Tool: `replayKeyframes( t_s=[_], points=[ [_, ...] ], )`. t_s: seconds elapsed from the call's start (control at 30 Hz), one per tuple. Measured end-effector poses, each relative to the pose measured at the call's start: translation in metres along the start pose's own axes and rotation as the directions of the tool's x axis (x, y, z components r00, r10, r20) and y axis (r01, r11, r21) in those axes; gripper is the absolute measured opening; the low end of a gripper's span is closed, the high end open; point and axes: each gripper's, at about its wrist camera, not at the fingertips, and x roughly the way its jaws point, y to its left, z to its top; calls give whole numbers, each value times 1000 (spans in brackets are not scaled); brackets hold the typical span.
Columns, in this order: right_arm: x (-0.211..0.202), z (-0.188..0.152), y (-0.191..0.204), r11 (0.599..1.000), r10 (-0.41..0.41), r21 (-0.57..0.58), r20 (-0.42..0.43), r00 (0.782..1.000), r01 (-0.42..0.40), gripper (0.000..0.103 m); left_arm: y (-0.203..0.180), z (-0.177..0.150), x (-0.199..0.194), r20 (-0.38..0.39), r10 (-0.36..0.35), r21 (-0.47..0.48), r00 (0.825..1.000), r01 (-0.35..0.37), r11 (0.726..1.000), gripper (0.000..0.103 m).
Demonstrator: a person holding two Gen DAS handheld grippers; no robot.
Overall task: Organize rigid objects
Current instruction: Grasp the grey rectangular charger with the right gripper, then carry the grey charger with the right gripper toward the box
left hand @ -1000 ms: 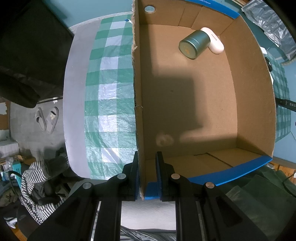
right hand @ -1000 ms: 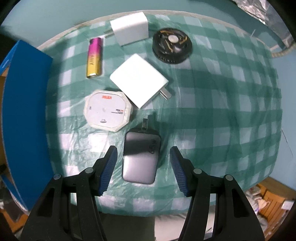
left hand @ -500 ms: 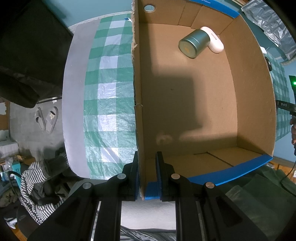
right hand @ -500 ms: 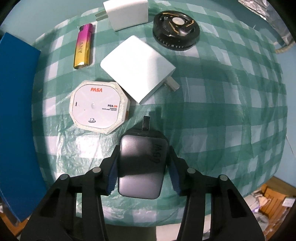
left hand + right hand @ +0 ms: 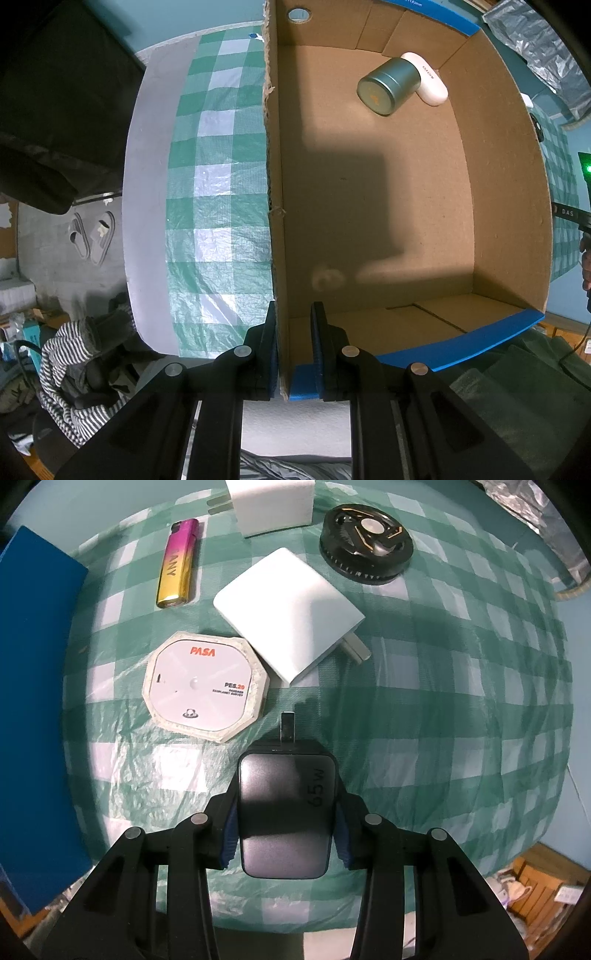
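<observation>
Now the right gripper (image 5: 284, 823) has just closed its jaws onto the dark charger (image 5: 286, 812) on the tabletop (image 5: 443, 720), while the left gripper (image 5: 293, 347) clamps the cardboard box (image 5: 275, 206) wall.

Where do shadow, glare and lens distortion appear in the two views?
Left wrist view: a large dark shadow lies across the cardboard box floor; glare shines on the checked tablecloth. Right wrist view: fisheye bends the cloth into a dome; a shadow band crosses the dark charger.
</observation>
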Motion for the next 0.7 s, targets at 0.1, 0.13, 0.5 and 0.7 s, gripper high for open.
replayKeyframes(
  t_s=[0.1, 0.13, 0.5, 0.7],
  points=[
    [-4, 0, -1, 1000, 4, -8, 7, 1000, -4, 41, -1, 1, 1, -1, -1, 1, 1000, 1, 1000, 15],
    [-6, 0, -1, 1000, 8, -10, 10, 1000, -7, 41, -1, 1, 0, -1, -1, 1, 1000, 1, 1000, 15],
    [-51, 7, 14, 994, 41, -102, 52, 998, -36, 41, -1, 0, -1, 2, 1, -8, 1000, -1, 1000, 15],
    [-86, 17, 29, 983, 68, -178, 77, 995, -54, 41, 4, -3, -2, 4, -2, -21, 1000, 2, 1000, 15]
  ],
)
